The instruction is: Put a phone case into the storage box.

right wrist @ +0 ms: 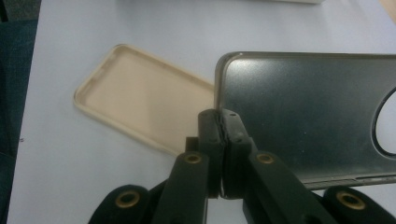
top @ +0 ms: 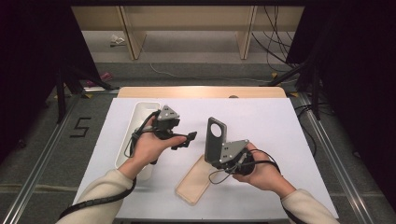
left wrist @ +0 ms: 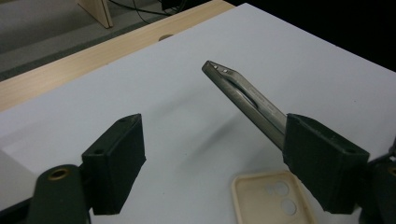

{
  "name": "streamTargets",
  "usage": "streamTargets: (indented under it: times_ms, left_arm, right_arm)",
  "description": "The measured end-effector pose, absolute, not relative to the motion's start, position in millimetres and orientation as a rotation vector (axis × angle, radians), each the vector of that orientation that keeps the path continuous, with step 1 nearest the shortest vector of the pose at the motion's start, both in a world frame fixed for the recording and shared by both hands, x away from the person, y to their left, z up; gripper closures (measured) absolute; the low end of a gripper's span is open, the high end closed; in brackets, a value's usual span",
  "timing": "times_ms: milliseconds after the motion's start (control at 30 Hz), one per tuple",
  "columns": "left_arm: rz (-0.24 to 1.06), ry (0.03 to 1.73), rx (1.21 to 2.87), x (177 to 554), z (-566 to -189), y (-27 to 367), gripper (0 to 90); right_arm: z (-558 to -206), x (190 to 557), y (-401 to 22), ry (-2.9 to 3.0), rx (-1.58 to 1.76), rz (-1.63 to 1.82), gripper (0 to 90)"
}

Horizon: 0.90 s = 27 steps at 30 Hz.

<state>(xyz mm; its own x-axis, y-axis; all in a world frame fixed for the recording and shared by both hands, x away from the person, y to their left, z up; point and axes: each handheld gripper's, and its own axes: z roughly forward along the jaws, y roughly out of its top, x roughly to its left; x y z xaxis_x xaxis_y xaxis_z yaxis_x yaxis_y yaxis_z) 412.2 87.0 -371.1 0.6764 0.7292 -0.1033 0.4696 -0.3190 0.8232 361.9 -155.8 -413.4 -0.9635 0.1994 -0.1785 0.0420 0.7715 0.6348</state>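
Grey phone case [top: 215, 138], hard shell with a round camera cutout, is held raised above the white table cover [top: 271, 126] by the right gripper [top: 223, 156], tilted up and away from the person. In the right gripper view the jaws are seen pinched tight on the lower edge of the grey phone case [right wrist: 308, 112], pads pressed together on the thin wall. Beige phone case [top: 195, 179] is lying flat on the cover just below and left of the right gripper, open side up; the same beige phone case [right wrist: 140, 107] is seen beside the held shell, its near edge hidden behind that shell, and contact cannot be told.

Left gripper [top: 184, 141] is held in the air left of the grey case, jaws pointing toward it and apart, nothing gripped. In the left gripper view the grey case [left wrist: 243, 93] is seen edge-on, running behind the right-hand jaw; whether it is touched cannot be told. Beige case [left wrist: 271, 198] with two round holes lies below.

White tray [top: 135, 122] is set along the left side of the cover, partly covered by the left hand [top: 149, 147].
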Motion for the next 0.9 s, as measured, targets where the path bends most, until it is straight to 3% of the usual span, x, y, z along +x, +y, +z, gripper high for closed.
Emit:
streamTargets:
  times_ms: [267,900]
  left_arm:
    - [0.228,0.998,2.011,438.6,-377.7,61.3,29.6]
    - [0.145,1.144,2.058,474.9,-382.9,46.8,54.2]
  right_arm:
    - [-412.4,359.5,-149.8,2.722,0.17,0.989,89.3]
    - [-410.0,353.4,-141.0,2.712,0.118,0.99,89.2]
